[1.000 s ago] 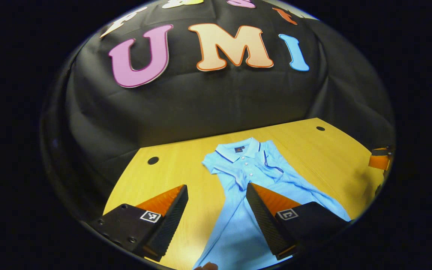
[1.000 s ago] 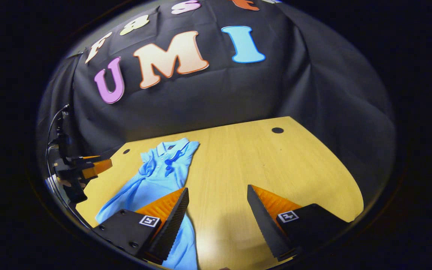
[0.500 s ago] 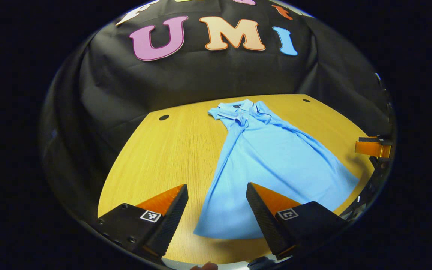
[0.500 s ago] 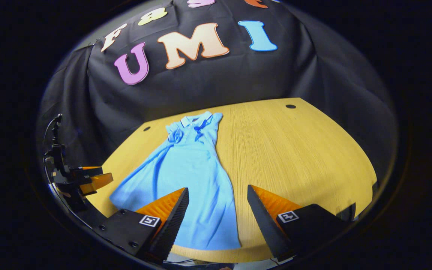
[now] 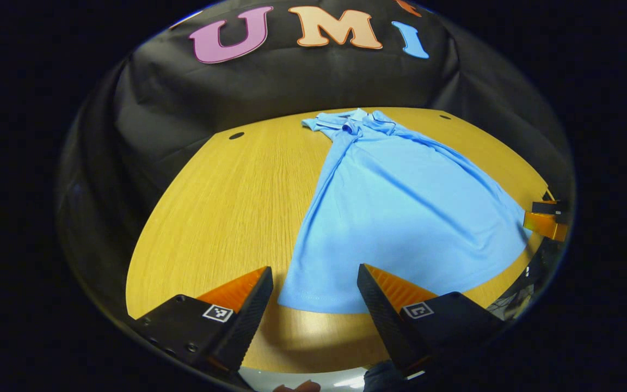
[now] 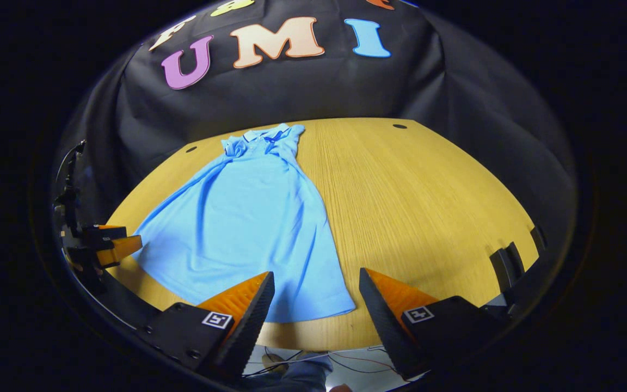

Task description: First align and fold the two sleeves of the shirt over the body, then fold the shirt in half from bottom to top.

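A: What sort of place is being shown?

B: A staged recording booth is being shown, not a lived-in home; the space is being closed off behind by a draped black cloth wall (image 6: pixel 302 92).

A: What else is pointing to that?

B: A plain wooden table (image 6: pixel 428 201) with round cable holes (image 5: pixel 236 135) is being used as the work surface; loose wires (image 6: pixel 313 358) are being left hanging under its near edge.

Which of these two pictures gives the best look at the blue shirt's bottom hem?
The right gripper view: the shirt lies whole on the table, its hem running nearly unbroken between the open fingers. In the left gripper view the shirt looks larger, but one finger covers part of the hem.
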`<state>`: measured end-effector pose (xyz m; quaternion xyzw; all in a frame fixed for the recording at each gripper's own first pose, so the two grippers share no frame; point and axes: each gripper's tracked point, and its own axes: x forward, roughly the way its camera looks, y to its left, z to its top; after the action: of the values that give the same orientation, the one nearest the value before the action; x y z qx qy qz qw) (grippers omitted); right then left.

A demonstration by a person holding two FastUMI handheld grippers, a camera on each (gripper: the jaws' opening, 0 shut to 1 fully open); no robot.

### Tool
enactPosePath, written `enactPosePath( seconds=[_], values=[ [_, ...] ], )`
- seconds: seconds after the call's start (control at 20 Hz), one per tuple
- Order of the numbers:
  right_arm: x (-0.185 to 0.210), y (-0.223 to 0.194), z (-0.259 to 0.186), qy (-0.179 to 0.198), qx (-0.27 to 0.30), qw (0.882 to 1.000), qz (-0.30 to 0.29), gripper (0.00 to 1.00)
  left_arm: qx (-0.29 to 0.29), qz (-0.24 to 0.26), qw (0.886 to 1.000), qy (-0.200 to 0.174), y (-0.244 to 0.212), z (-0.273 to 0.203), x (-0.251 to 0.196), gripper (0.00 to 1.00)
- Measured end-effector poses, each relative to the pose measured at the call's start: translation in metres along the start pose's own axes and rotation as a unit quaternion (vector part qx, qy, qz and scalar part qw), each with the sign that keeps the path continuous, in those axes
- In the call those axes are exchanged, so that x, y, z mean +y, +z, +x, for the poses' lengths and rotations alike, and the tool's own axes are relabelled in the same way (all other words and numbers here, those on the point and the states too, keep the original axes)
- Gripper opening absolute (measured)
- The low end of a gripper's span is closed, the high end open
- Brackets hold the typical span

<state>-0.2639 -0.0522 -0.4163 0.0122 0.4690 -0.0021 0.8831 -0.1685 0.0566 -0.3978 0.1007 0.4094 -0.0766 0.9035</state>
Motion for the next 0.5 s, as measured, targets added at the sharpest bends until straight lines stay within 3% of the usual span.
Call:
enactPosePath(
  seconds=[0.25, 0.3, 0.4, 0.45, 0.5],
  values=[
    [-0.001, -0.007, 0.003, -0.018, 0.005, 1.000, -0.013, 0.94, -0.014, -0.049, 0.999, -0.016, 0.001, 0.003, -0.007, 0.92],
    [0.000, -0.009, 0.004, -0.020, 0.007, 1.000, -0.011, 0.99, -0.013, -0.057, 0.998, -0.017, 0.000, 0.002, -0.010, 0.92],
    [0.002, -0.008, 0.005, -0.016, 0.006, 1.000, -0.013, 0.94, -0.023, -0.039, 0.998, -0.034, 0.002, 0.005, -0.020, 0.86],
    [0.007, -0.008, 0.006, -0.009, 0.005, 1.000, -0.017, 0.95, -0.030, -0.028, 0.998, -0.043, 0.003, 0.004, -0.027, 0.80],
    [0.011, -0.006, 0.006, 0.000, 0.004, 1.000, -0.024, 0.85, -0.039, -0.020, 0.998, -0.052, 0.005, 0.004, -0.033, 0.58]
  ],
)
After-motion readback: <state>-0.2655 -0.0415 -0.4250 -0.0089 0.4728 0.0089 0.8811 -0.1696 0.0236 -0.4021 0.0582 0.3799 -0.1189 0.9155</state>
